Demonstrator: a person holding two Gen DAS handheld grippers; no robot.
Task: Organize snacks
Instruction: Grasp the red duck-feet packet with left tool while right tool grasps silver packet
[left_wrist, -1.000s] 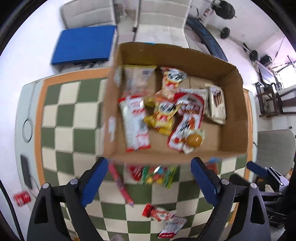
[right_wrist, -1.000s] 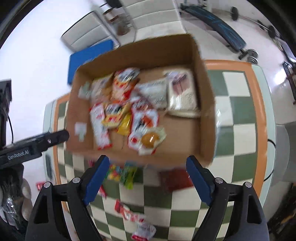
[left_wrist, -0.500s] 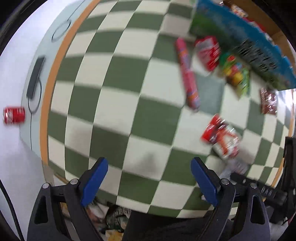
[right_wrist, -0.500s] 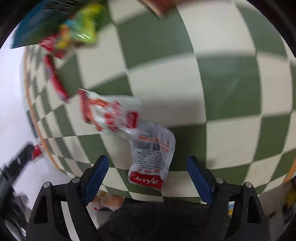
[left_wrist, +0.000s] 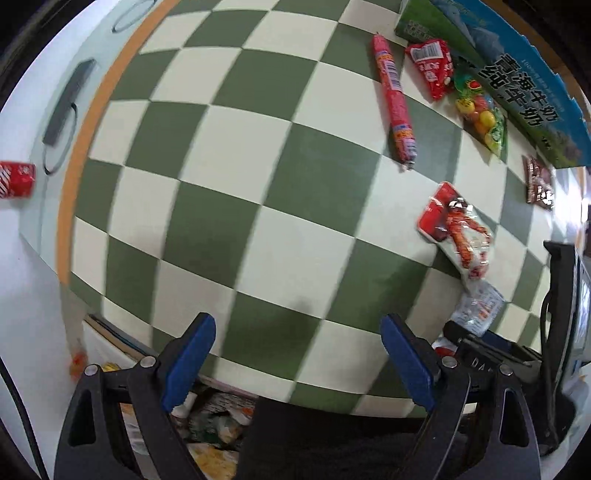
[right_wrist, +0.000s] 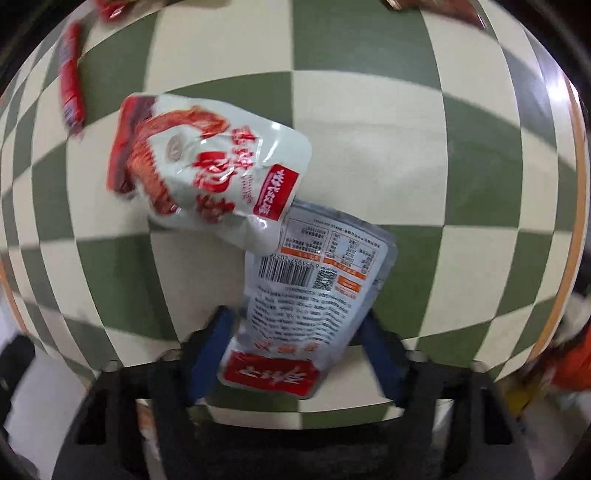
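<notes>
My two fisheye views are evenly and brightly lit, and the lens bulges the green-and-cream checkered tablecloth (left_wrist: 229, 155) into a dome whose squares squeeze and curve toward the black circular rim. In my left view a soft dark shadow lies on the cloth just ahead of my left gripper (left_wrist: 297, 354), while the red sausage stick (left_wrist: 394, 101) stays fairly crisp. My right view is smeared with motion blur (worst near the rim), and glare glints on the white shrimp packet (right_wrist: 207, 162) beyond my blurred right gripper (right_wrist: 297, 350).
</notes>
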